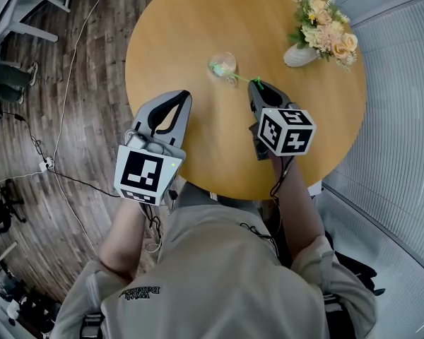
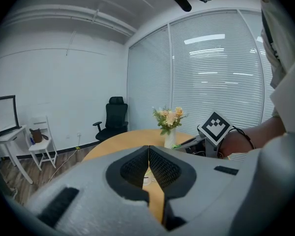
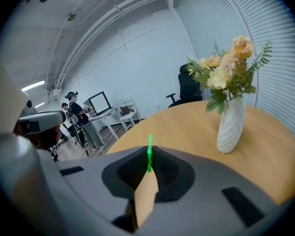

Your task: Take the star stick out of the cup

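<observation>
A clear glass cup [image 1: 223, 65] stands near the middle of the round wooden table [image 1: 198, 20]. A thin green star stick [image 1: 239, 78] leans out of the cup to the right. My right gripper [image 1: 256, 85] is shut on the stick's free end. In the right gripper view the green stick [image 3: 149, 157] rises from between the closed tips of that gripper [image 3: 148, 167]. My left gripper [image 1: 184, 94] hovers left of the cup, apart from it. Its jaws meet with nothing between them, as the left gripper view [image 2: 148, 150] also shows.
A white vase of pale flowers [image 1: 301, 55] stands at the table's far right, also seen as the vase [image 3: 231, 124] and the vase [image 2: 170, 137]. Cables [image 1: 63, 104] lie on the wooden floor at the left. Window blinds [image 1: 403, 83] run along the right.
</observation>
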Demonstrator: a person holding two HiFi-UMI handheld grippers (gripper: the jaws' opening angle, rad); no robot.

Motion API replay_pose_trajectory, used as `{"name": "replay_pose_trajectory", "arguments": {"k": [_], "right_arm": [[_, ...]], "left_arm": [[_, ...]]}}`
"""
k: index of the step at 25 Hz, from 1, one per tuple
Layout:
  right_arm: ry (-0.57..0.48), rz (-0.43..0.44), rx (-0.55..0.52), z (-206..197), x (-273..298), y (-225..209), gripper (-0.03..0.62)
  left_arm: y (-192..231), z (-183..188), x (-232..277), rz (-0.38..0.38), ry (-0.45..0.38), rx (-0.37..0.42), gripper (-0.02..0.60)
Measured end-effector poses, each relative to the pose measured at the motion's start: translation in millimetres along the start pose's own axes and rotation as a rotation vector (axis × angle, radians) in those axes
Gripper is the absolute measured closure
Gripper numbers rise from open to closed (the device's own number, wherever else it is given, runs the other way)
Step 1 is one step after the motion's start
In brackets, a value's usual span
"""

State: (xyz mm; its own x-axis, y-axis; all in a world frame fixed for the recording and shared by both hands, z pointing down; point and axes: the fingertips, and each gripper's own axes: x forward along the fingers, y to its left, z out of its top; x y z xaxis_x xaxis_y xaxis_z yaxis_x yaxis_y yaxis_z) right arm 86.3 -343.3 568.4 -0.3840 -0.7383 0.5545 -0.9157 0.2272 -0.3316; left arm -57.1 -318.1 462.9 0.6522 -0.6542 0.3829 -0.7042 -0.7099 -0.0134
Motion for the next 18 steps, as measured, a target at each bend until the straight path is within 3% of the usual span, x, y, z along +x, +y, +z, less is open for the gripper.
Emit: {"name": "replay_pose_trajectory", "arguments": {"k": [9,18], "right_arm": [[-0.097,0.019,-0.124,42.7,-41.6,21.0,0.556],[-0.399,0.065,-0.125,133.4,-131.2,57.3,0.556]], "left_arm": [[-4.0,24.0,-17.6,0.012,-0.06,0.041,0.56],[-12.5,93.2,-45.8,0.043,-0.189,0.154,0.56]]}}
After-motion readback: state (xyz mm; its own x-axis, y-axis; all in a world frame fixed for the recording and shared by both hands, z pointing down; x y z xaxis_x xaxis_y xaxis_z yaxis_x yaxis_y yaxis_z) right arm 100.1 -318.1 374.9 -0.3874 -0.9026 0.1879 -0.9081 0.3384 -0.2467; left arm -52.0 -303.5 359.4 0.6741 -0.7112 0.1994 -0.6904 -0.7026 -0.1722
